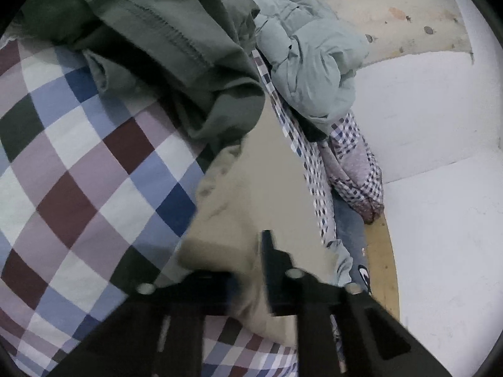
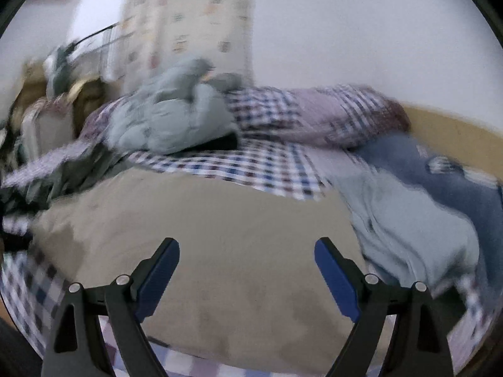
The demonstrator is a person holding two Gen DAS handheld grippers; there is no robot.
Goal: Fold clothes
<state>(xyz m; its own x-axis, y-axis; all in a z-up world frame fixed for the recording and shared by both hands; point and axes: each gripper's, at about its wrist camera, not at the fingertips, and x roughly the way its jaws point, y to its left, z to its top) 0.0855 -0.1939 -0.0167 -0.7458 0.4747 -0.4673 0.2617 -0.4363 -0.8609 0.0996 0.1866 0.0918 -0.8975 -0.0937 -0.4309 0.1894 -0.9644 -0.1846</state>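
The left gripper [image 1: 251, 270] has its jaws closed on a bunched fold of the beige garment [image 1: 267, 169], the cloth pinched between the two dark fingers and spilling out on either side. The beige garment lies spread across the checked bedspread [image 1: 78, 163] of a bed, running from the near edge toward the far side. Beyond it on the left sits a crumpled olive-green garment [image 1: 176, 37], touching the beige cloth's far end, and just right of that a pale blue-grey padded jacket [image 1: 308, 53] is heaped up. A checked pillow [image 1: 355, 163] lies at the right edge of the bed against the white wall [image 1: 433, 119].

In the right wrist view, which is blurred, the right gripper [image 2: 246, 248] hangs over the beige garment [image 2: 220, 226] with its jaws spread wide, blue pads [image 2: 157, 279] facing inward, holding nothing. A light blue garment [image 2: 408, 226] and a darker blue one [image 2: 446, 169] lie to the right, touching the beige cloth's edge.
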